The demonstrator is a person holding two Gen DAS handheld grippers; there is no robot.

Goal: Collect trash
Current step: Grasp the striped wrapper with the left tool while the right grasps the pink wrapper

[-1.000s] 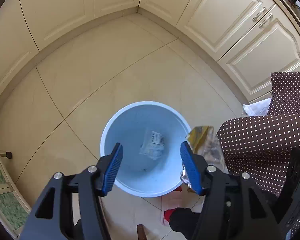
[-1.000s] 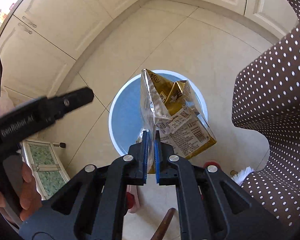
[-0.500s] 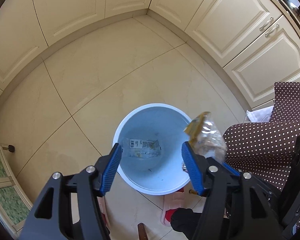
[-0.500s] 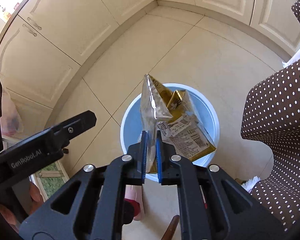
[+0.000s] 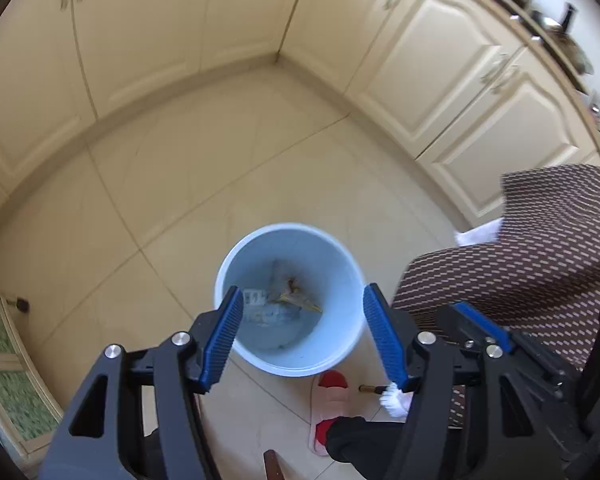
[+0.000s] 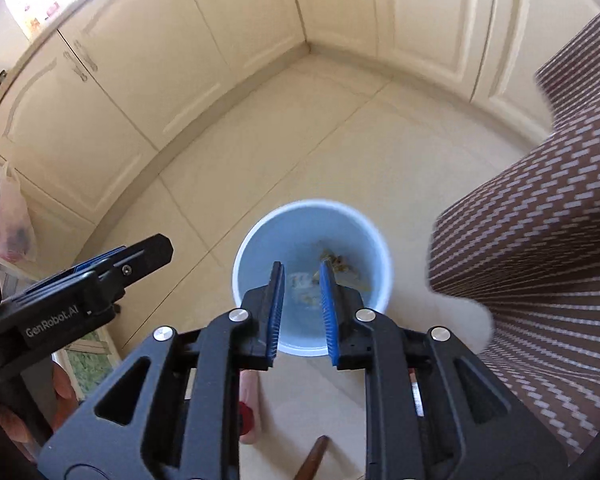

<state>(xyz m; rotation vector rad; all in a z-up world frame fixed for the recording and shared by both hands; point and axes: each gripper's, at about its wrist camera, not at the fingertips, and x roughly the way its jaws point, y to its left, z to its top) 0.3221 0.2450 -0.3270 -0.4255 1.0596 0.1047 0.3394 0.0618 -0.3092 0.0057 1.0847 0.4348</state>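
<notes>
A light blue bin stands on the tiled floor; it also shows in the right wrist view. Inside lie a yellow snack bag and a white wrapper; the bag also shows in the right wrist view. My left gripper is open and empty above the bin's near rim. My right gripper is open and empty above the bin. The right gripper's blue pad shows in the left wrist view.
A brown dotted cloth hangs at the right, also in the right wrist view. Cream cabinets line the far walls. A red slipper, a white brush and a wooden stick lie near the bin.
My right gripper opened and let go of the yellow snack bag, which fell into the bin. Both grippers rose and the views tilted up.
</notes>
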